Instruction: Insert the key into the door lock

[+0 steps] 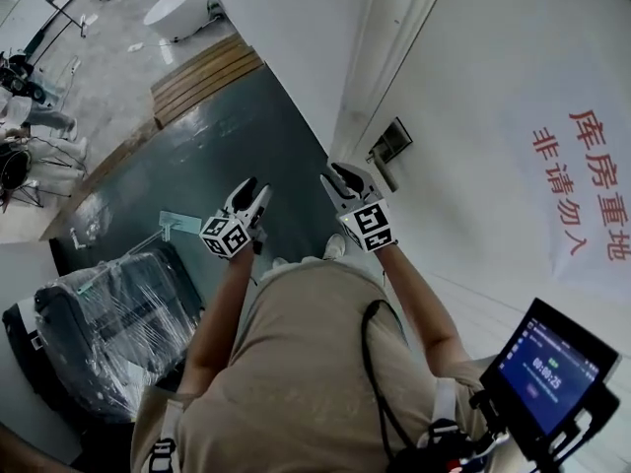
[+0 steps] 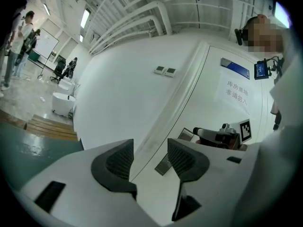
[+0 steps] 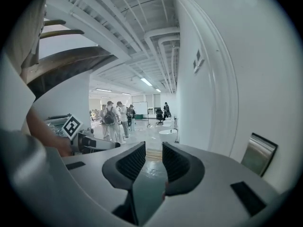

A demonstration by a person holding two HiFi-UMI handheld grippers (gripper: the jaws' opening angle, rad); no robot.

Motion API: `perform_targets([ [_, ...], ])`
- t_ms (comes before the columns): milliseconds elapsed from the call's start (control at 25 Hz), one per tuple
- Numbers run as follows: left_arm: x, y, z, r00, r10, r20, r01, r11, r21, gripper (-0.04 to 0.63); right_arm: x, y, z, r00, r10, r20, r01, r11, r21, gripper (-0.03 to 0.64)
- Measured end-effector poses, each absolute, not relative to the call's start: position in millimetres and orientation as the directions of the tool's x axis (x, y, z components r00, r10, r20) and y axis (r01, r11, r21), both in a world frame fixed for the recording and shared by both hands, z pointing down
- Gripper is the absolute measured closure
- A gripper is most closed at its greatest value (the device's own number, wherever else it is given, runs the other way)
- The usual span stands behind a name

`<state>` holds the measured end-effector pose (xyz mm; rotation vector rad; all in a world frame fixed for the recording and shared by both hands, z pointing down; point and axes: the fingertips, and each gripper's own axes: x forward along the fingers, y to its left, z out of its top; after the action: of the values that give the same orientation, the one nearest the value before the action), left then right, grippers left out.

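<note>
The white door [image 1: 473,87] carries a grey metal lock plate with a handle [image 1: 391,146]. My right gripper [image 1: 345,178] hovers just below that plate; my left gripper [image 1: 251,198] is held beside it, farther from the door. In the left gripper view the left gripper [image 2: 150,155] is open and empty, with a grey plate [image 2: 163,166] showing on the door beyond the gap. The right gripper view shows my right gripper [image 3: 154,157] with jaws a narrow gap apart and only floor visible between them; the lock plate [image 3: 259,154] lies to its right. No key shows in any view.
A red-lettered sign [image 1: 592,195] is on the door. A plastic-wrapped dark seat [image 1: 108,323] stands on the floor at left. A monitor [image 1: 552,368] hangs at my right hip. Wooden steps [image 1: 202,72] and a white tub [image 1: 177,8] lie farther off; several people [image 3: 113,119] stand in the hall.
</note>
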<state>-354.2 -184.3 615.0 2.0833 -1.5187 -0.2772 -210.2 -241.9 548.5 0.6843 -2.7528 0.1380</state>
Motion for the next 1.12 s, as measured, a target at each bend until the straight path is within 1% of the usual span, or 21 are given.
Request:
perform_targets([
  [240, -415.2, -122.7, 621.0, 0.242, -0.958, 0.154, -0.834, -0.125, 0.537, 0.377, -257.3, -207.4, 551.0, -0.85, -0.418, 0.319, -0.434, 0.901, 0.024, 0.508],
  [440, -434.7, -87.3, 630.7, 0.187, -0.967, 0.175, -0.833, -0.062, 0.55, 0.377, -262.1, -191.6, 565.1, -0.851, -0.404, 0.336, -0.429, 0.903, 0.001, 0.508],
  [800, -492.9, -7.3, 657.1, 0.105, -0.977, 0.184, -0.82, 0.02, 0.573, 0.377, -298.3, -150.7, 599.3, -0.831, -0.402, 0.383, -0.433, 0.901, 0.007, 0.509],
  [1120, -527.7, 37.0, 672.9, 0.042, -0.982, 0.185, -0.792, 0.08, 0.605, 0.377, -331.6, -131.5, 608.3, -0.838, -0.396, 0.375, -0.425, 0.905, 0.005, 0.509],
])
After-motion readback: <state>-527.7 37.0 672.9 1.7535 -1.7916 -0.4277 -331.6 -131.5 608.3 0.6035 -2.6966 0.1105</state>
